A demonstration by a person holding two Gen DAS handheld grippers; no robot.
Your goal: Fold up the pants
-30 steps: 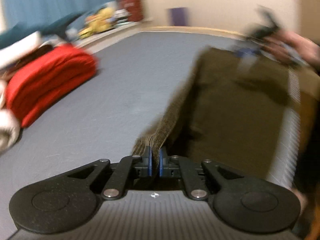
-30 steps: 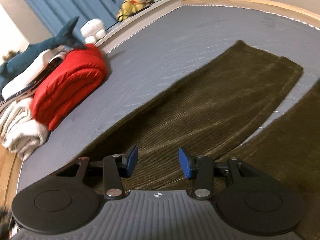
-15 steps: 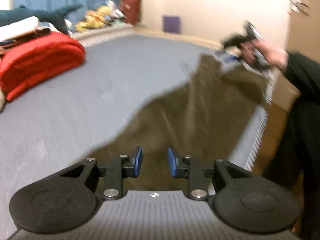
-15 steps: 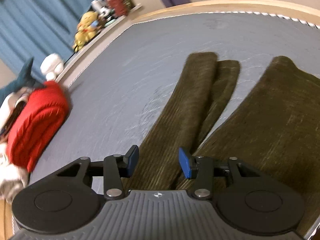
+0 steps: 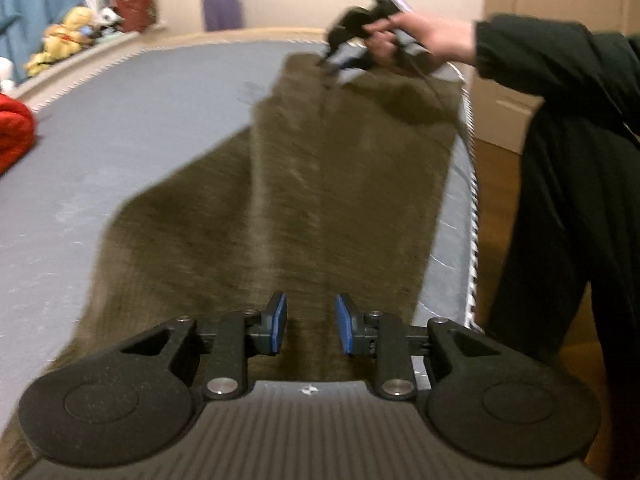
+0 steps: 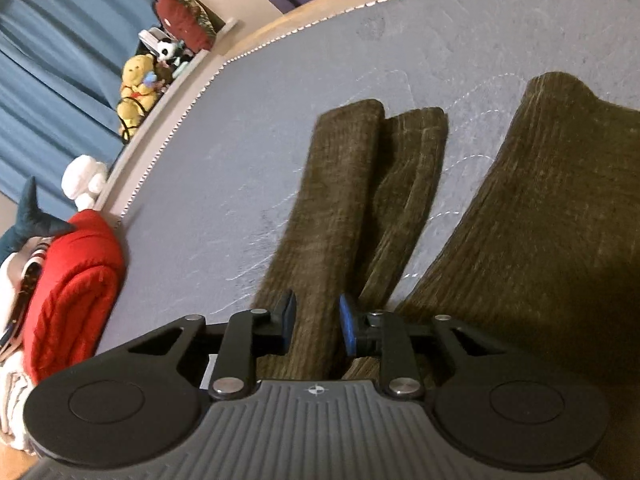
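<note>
Pants [image 5: 304,184] flat on bed [image 5: 120,128]; L jaws part-open, empty; R jaws closing round pant-leg fold.

Open grey mattress [image 6: 248,152] left of the olive pants [image 6: 332,216]: clear passage. Blocked along the far-left edge by a red folded blanket [image 6: 76,280] atop white bedding [image 6: 16,404], with plush toys [image 6: 136,92] lining the ledge. Hemmed on the right by a dark-clothed person [image 5: 568,208] standing beside the bed.
</note>
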